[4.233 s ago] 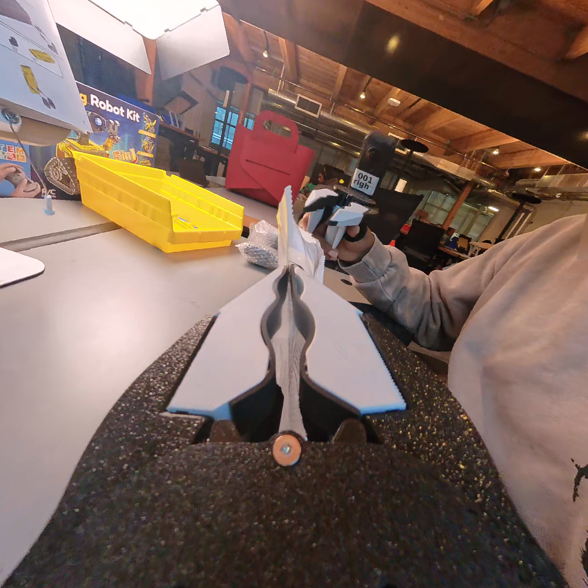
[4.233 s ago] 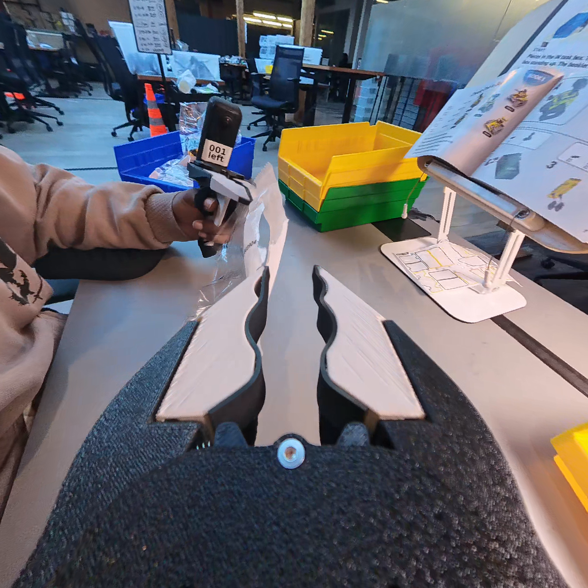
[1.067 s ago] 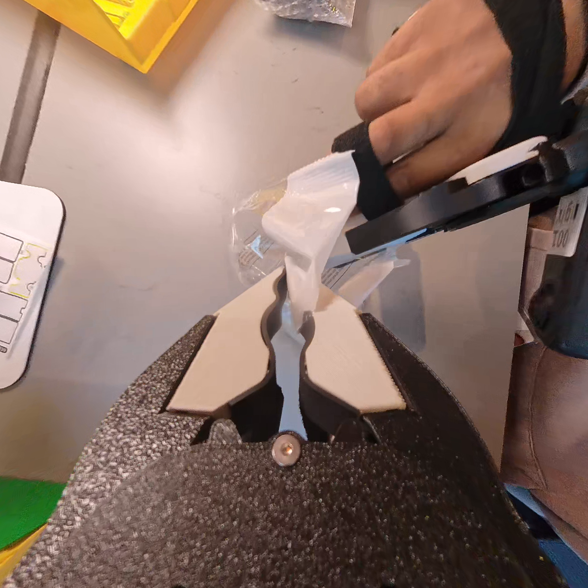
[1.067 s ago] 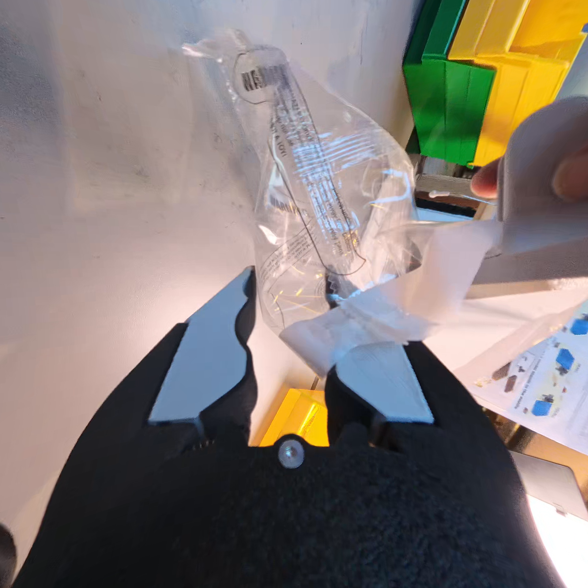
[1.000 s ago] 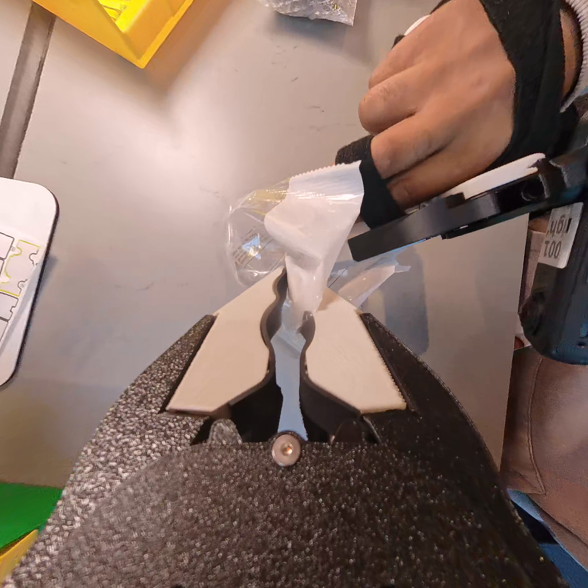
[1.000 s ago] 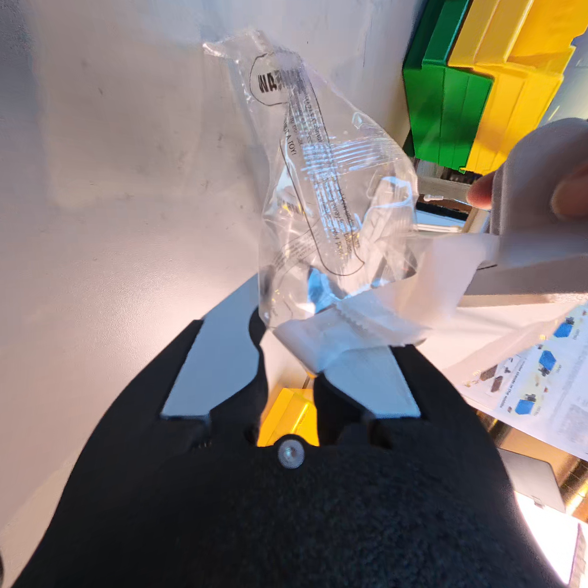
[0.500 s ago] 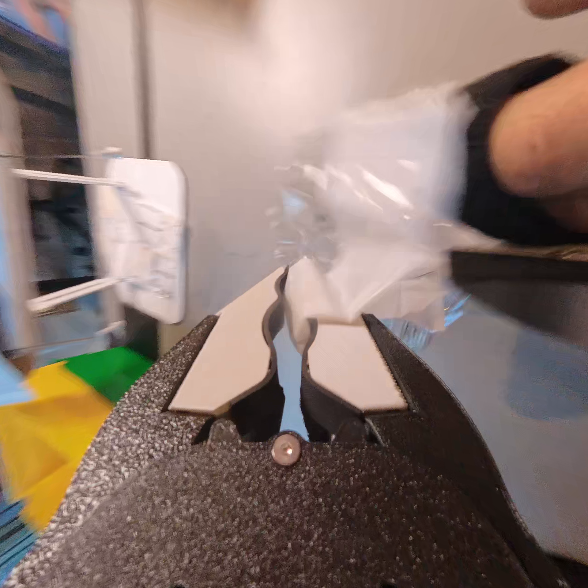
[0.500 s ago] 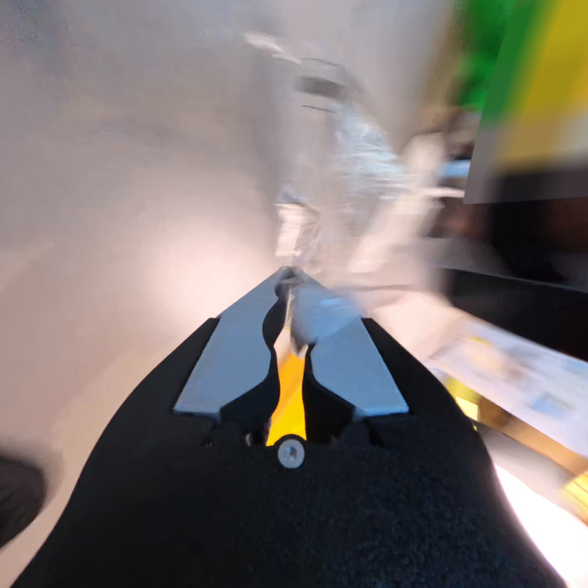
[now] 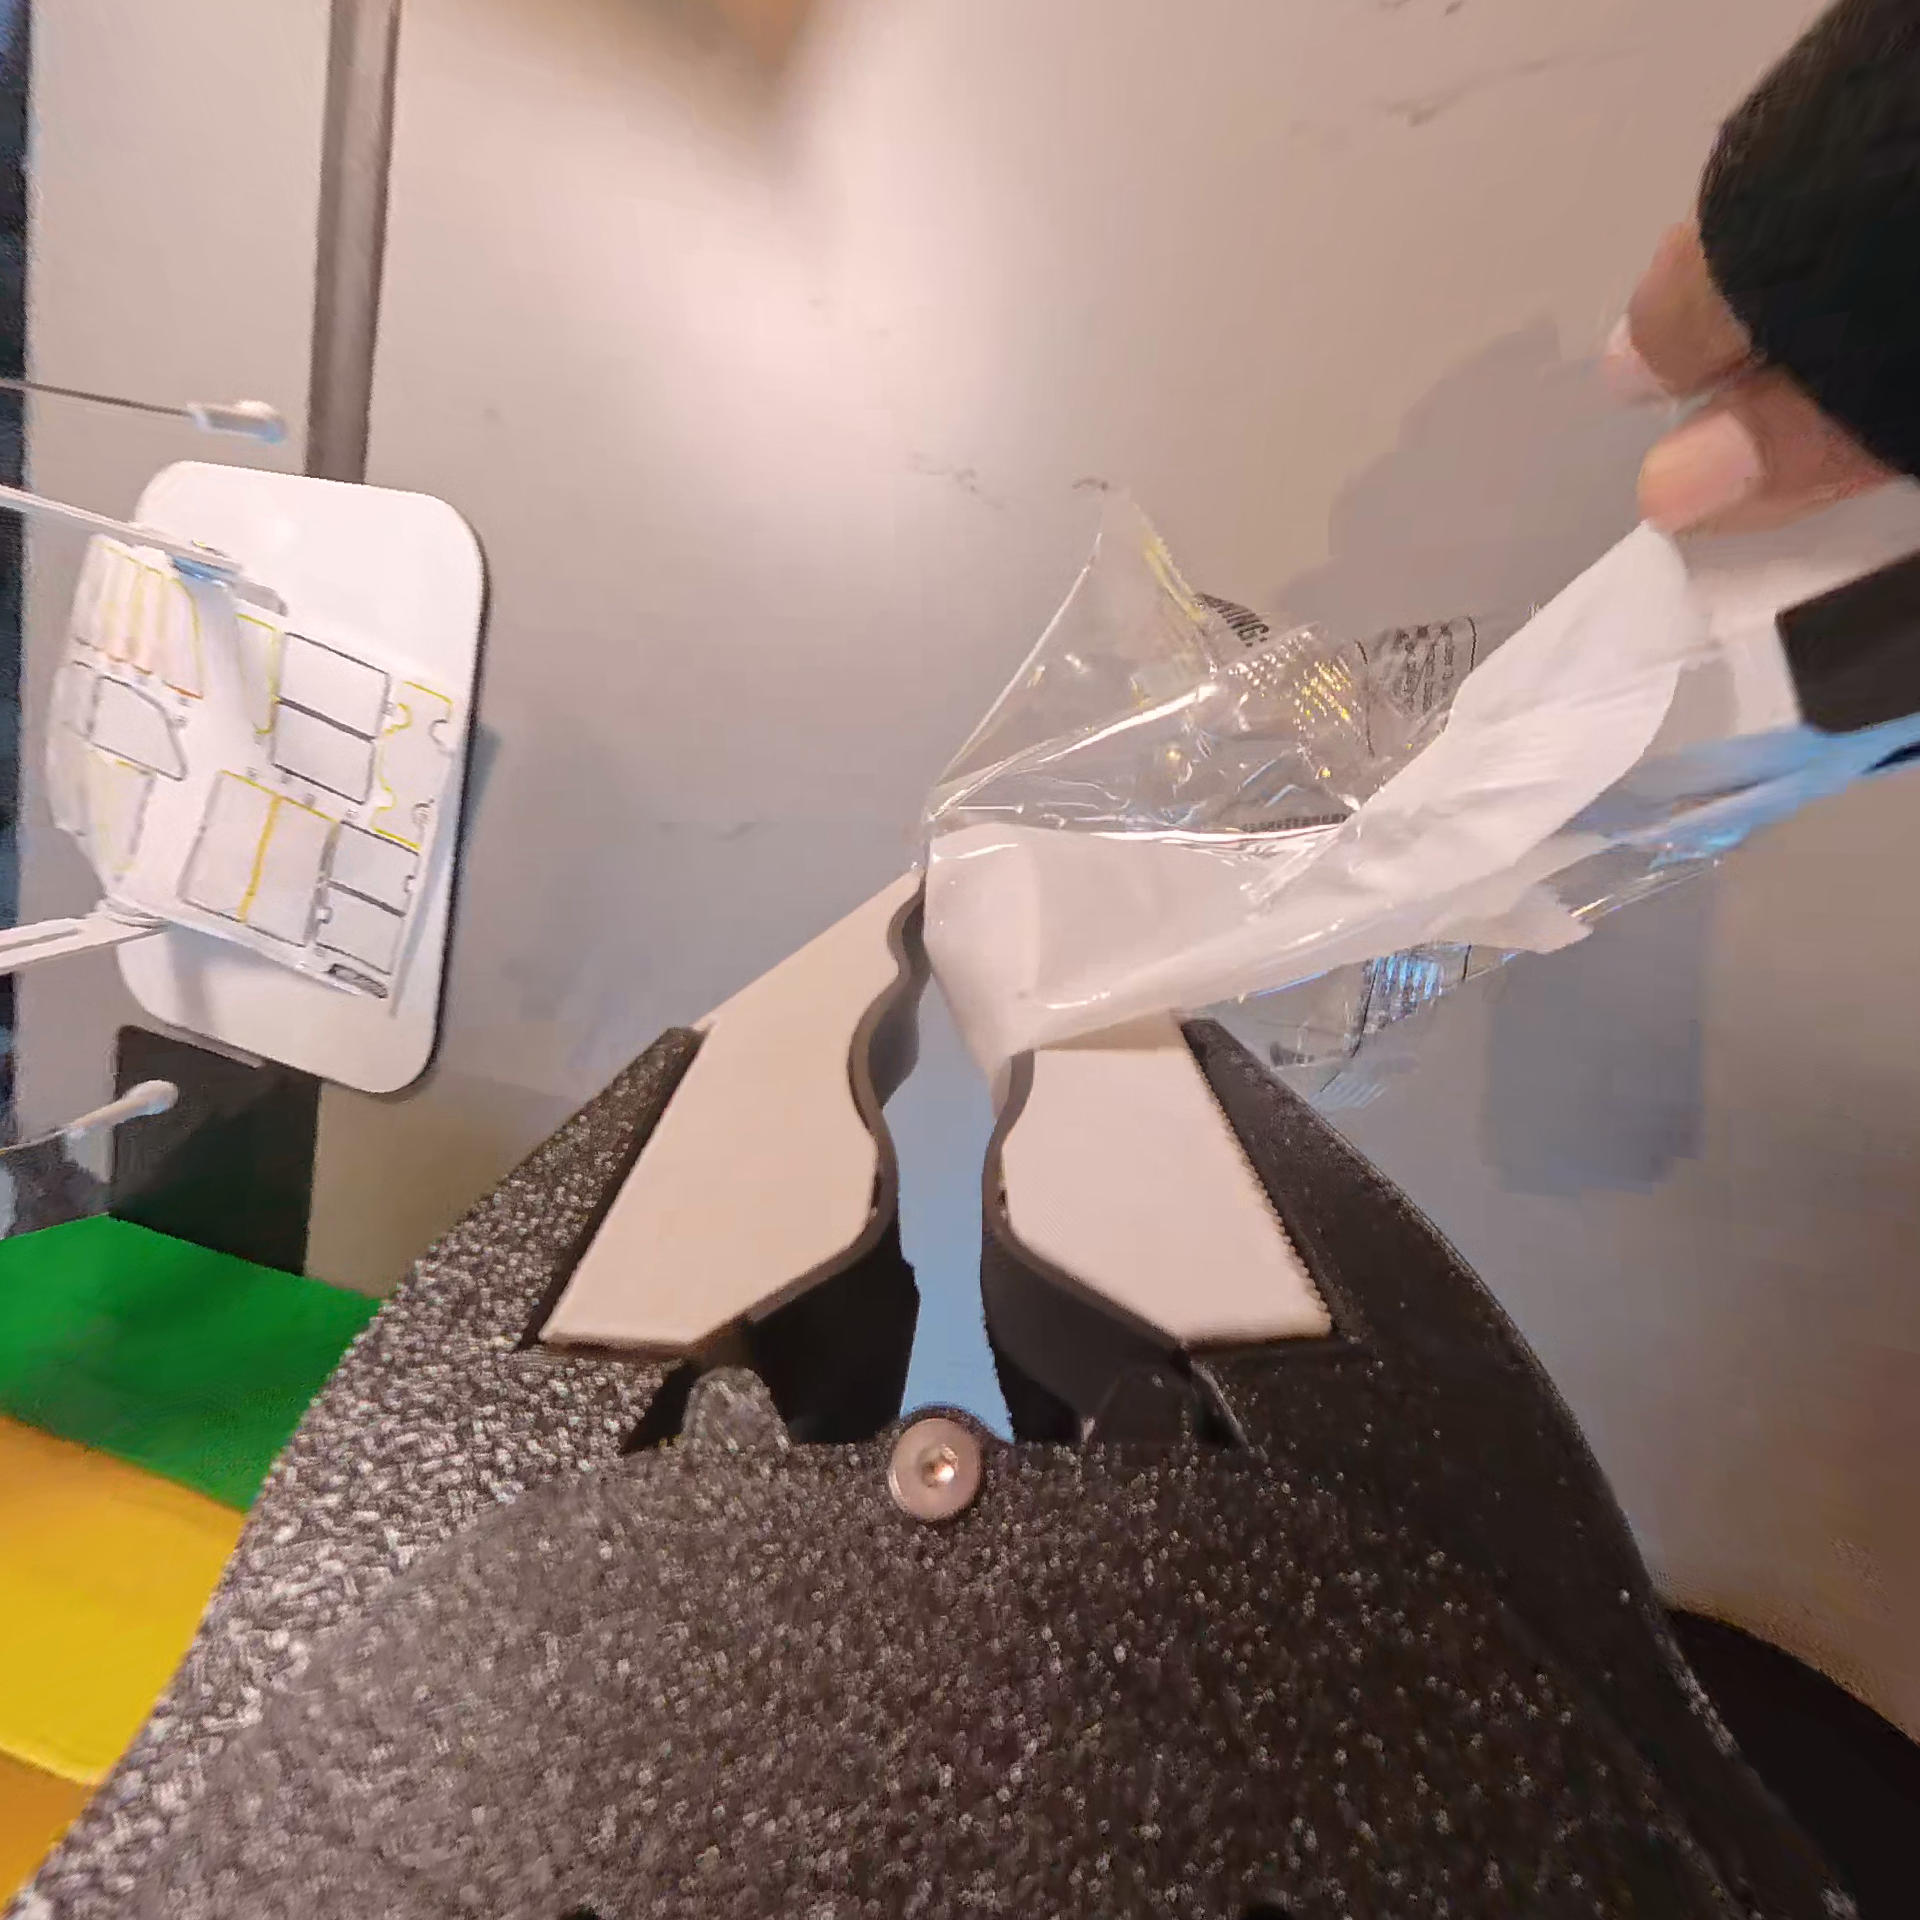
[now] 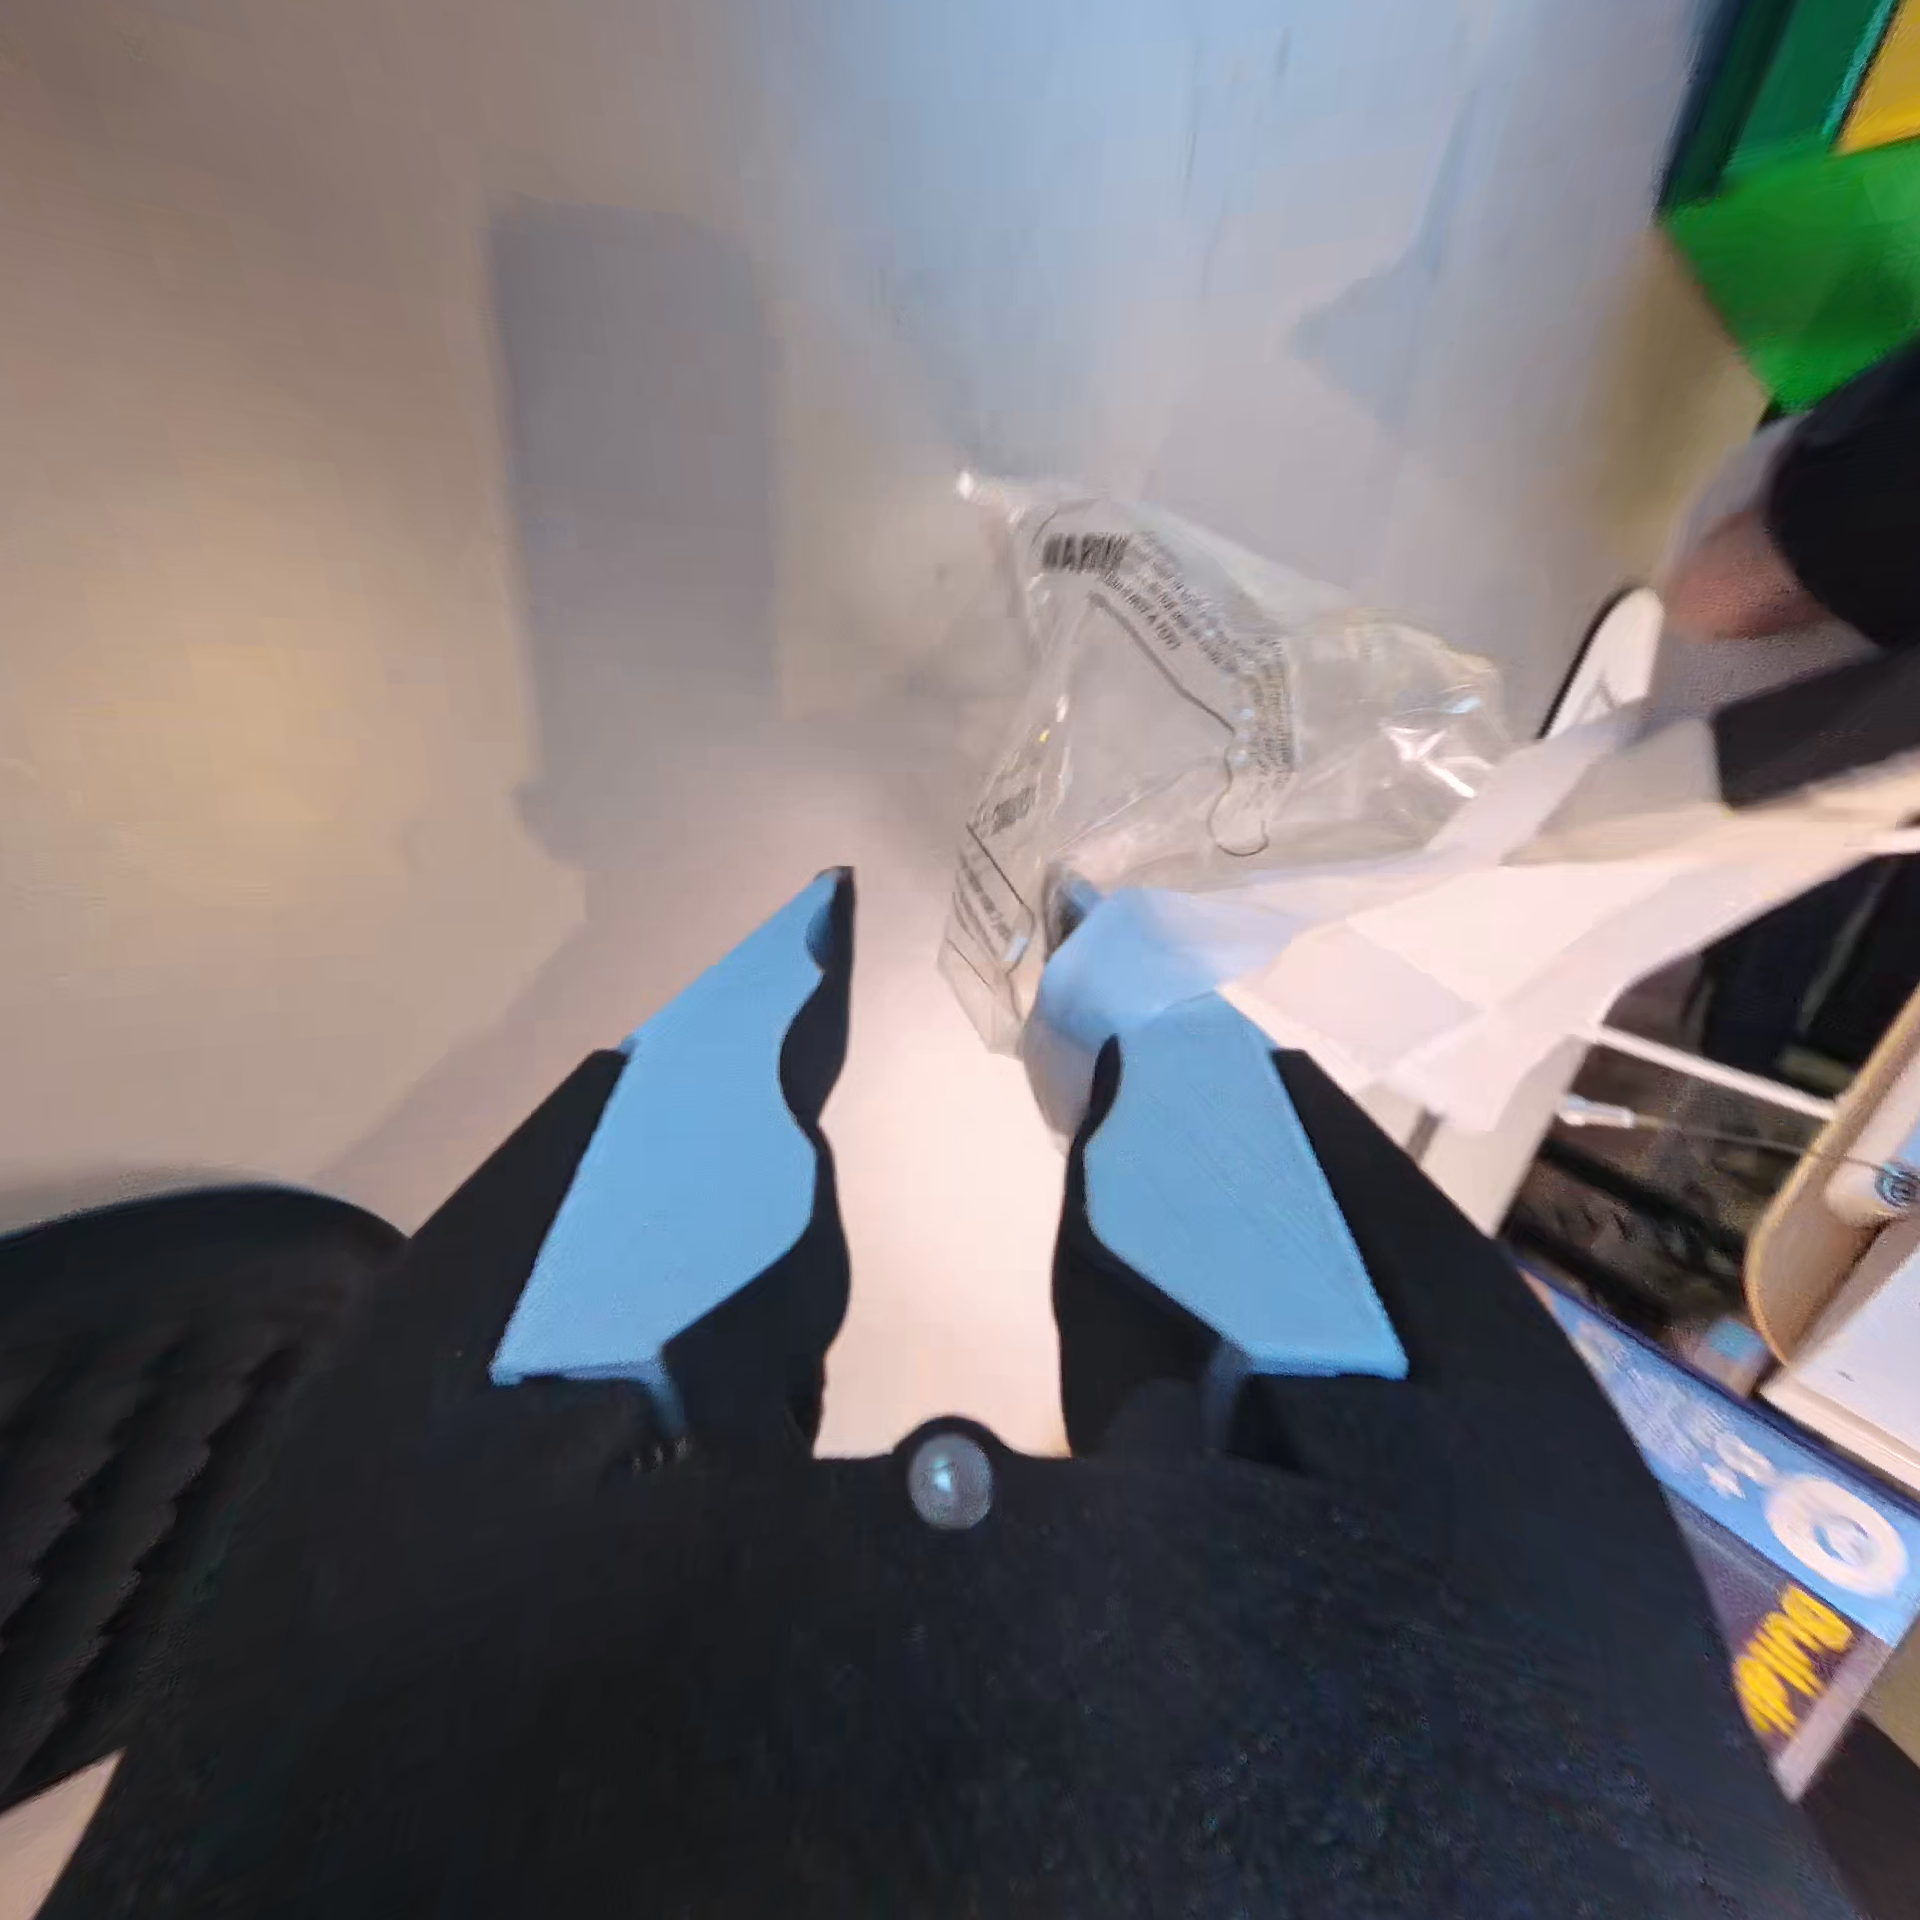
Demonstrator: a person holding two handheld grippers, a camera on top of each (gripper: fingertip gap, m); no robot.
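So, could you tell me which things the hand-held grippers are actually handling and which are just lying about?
Being handled: clear plastic bag, pinched by the shut left hand-held gripper and draped against one finger of the open right hand-held gripper.
Lying about: white stand base, green bin, yellow bin, blue printed box.

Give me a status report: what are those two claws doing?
Left gripper shut on clear plastic bag. Right gripper jaws open, bag draped on one finger. Grey table below.

Bare grey tabletop (image 10: 312, 520) lies open left of the right gripper (image 10: 951, 914). To its right, the crumpled clear plastic bag (image 10: 1195, 727), white stand base (image 9: 312, 748) and green bin (image 10: 1818, 260) crowd the way.
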